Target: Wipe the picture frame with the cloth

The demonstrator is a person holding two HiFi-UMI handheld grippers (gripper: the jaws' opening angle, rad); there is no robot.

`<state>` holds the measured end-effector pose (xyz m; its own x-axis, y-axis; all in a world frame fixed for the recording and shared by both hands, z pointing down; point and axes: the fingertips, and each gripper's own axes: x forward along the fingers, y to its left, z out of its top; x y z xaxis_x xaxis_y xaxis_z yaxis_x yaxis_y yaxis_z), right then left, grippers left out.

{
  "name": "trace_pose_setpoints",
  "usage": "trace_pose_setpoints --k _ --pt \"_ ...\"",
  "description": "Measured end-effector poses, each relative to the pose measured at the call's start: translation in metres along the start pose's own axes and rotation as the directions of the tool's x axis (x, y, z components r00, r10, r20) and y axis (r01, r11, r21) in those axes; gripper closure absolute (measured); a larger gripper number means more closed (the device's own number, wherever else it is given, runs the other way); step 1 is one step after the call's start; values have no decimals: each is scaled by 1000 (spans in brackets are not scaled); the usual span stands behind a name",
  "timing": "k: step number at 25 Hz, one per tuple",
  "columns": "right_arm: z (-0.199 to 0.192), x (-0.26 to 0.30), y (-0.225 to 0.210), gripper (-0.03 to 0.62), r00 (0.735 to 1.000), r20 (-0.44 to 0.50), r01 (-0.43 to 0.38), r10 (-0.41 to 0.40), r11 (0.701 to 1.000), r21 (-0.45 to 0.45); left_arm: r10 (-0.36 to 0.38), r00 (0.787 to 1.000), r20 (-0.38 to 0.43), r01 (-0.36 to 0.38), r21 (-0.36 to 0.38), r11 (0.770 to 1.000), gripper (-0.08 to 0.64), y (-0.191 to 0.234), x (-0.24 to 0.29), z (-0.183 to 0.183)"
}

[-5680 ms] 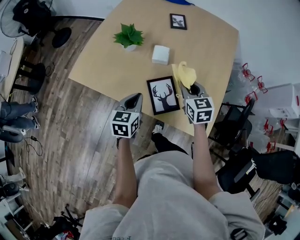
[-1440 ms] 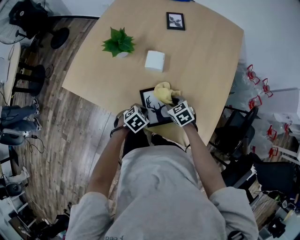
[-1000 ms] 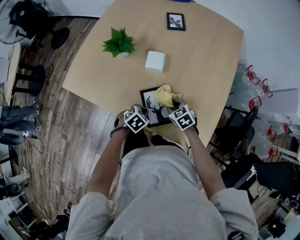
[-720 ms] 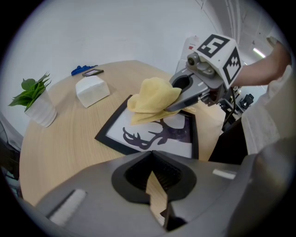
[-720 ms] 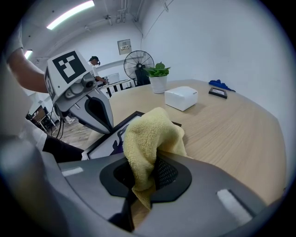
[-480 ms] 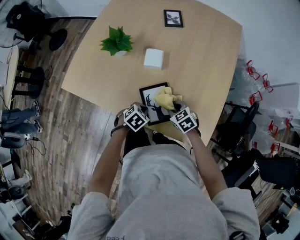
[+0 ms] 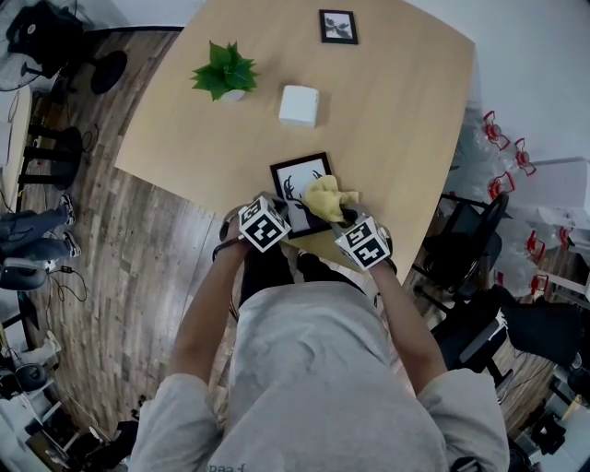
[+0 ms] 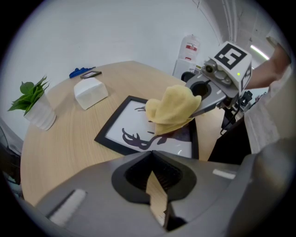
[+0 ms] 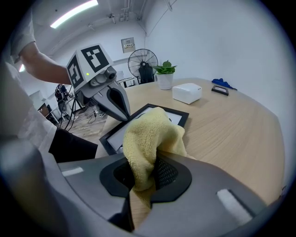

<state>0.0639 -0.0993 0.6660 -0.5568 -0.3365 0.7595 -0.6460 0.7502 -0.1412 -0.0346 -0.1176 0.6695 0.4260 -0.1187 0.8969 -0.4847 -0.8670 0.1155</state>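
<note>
Head view, looking steeply down: a person in a grey top stood at the 6 o'clock edge of a pale wooden table (image 7: 396,120), with a gripper in each hand. A black frame (image 7: 296,182) showing a deer silhouette lay flat near that edge, turned slightly askew. The left gripper (image 7: 278,210) sat at the frame's 7 o'clock and the right gripper (image 7: 346,221) at its 5 o'clock. A yellow cloth (image 7: 327,195) was bunched over the frame's 3 o'clock side, hiding part of the picture. From the frame, a white box (image 7: 299,105) stood at 12 o'clock, well apart. A potted plant (image 7: 224,69) stood at 11 o'clock, and a small frame (image 7: 337,26) lay by the table's far edge at 12 o'clock.

Left gripper view: the jaws were together, with nothing between them. The frame lay just ahead at 12 o'clock. The cloth sat in a lump on its right half, and the right gripper reached in from 2 o'clock. The plant stood at 9 o'clock and the box at 11 o'clock.

Right gripper view: the jaws were clamped on the cloth. It rose from between them in a folded lump and covered the frame's nearest corner. The left gripper stood at 10 o'clock, its closed tip pointing down at the frame's left border. Whether the tip touched the border could not be told.
</note>
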Motion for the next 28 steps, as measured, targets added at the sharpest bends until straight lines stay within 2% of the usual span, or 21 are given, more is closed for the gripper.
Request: trace_pose_setpoints --k 12,18,28 --pt "-6 -16 10 543 1000 29 5 -6 1000 24 13 1000 1 -13 12 1000 508 1 -1 0" --pt "-12 -20 16 543 1000 5 -2 2 999 39 25 1000 3 -25 14 1000 508 1 0 0" --pt "-6 -9 45 543 998 -1 -56 56 998 25 26 1000 11 -26 -6 1000 508 1 1 1"
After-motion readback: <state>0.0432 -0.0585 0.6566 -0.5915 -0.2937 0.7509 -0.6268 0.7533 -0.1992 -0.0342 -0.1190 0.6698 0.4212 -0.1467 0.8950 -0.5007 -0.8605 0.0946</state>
